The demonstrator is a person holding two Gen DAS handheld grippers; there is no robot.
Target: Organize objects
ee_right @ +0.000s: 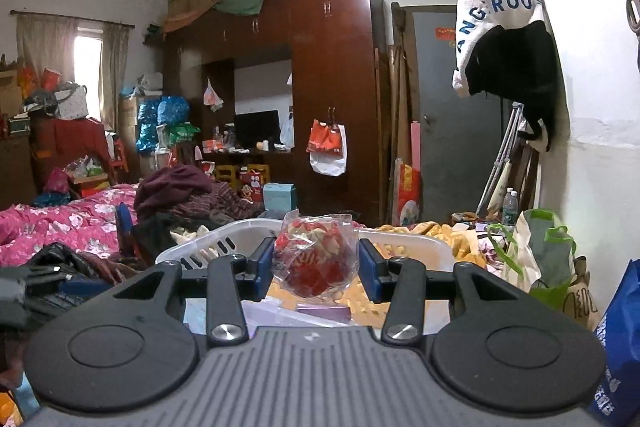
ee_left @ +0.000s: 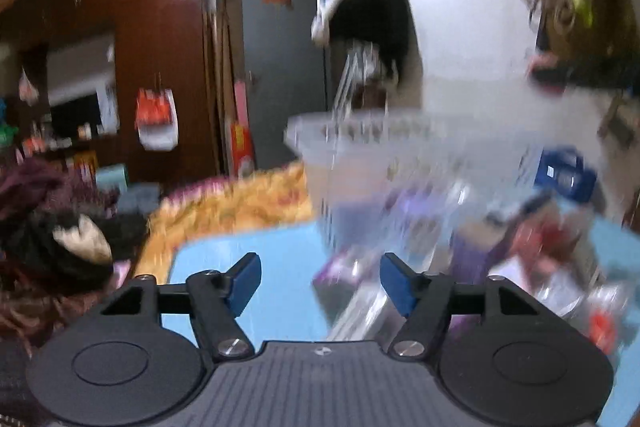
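In the right wrist view my right gripper [ee_right: 316,265] is shut on a clear plastic bag of red sweets [ee_right: 316,259], held above a white plastic basket [ee_right: 224,247]. Purple and pale papers [ee_right: 320,311] lie under the bag. In the blurred left wrist view my left gripper [ee_left: 320,283] is open and empty over a light blue surface [ee_left: 240,259]. A heap of blurred small objects [ee_left: 500,247] lies to its right, with a clear plastic container [ee_left: 360,155] standing behind them.
A bed with a pink floral quilt [ee_right: 60,223] and piled clothes [ee_right: 180,191] lies to the left. A yellow blanket [ee_left: 240,199] lies beyond the blue surface. A green bag [ee_right: 548,255] and a blue bag [ee_right: 620,327] stand by the right wall. A wardrobe [ee_right: 332,87] stands behind.
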